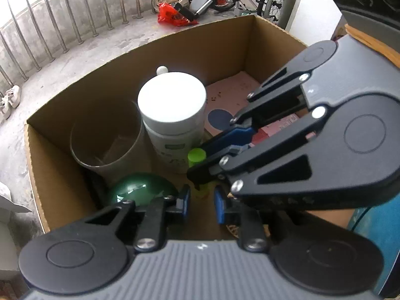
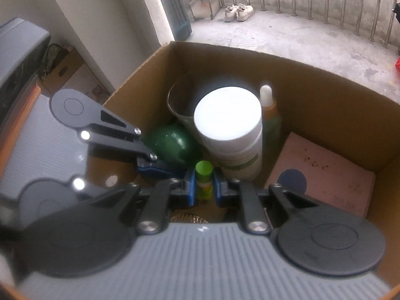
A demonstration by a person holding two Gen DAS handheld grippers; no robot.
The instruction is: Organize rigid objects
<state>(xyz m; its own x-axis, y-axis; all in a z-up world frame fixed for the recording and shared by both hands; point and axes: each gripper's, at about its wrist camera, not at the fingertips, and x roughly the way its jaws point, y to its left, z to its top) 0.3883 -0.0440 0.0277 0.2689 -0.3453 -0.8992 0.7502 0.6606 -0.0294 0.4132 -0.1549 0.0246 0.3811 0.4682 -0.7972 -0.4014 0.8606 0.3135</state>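
Small lime-capped tube upright between the right gripper fingers, cap up, inside the brown cardboard box.
Blue pads clamp its sides, long axis vertical; left gripper just beside it, jaws narrow, seemingly empty.

Both wrist cameras look steeply down, from close above, into the same cardboard box, the left one facing the railing and each catching the other gripper, and both share the white-lidded jar.
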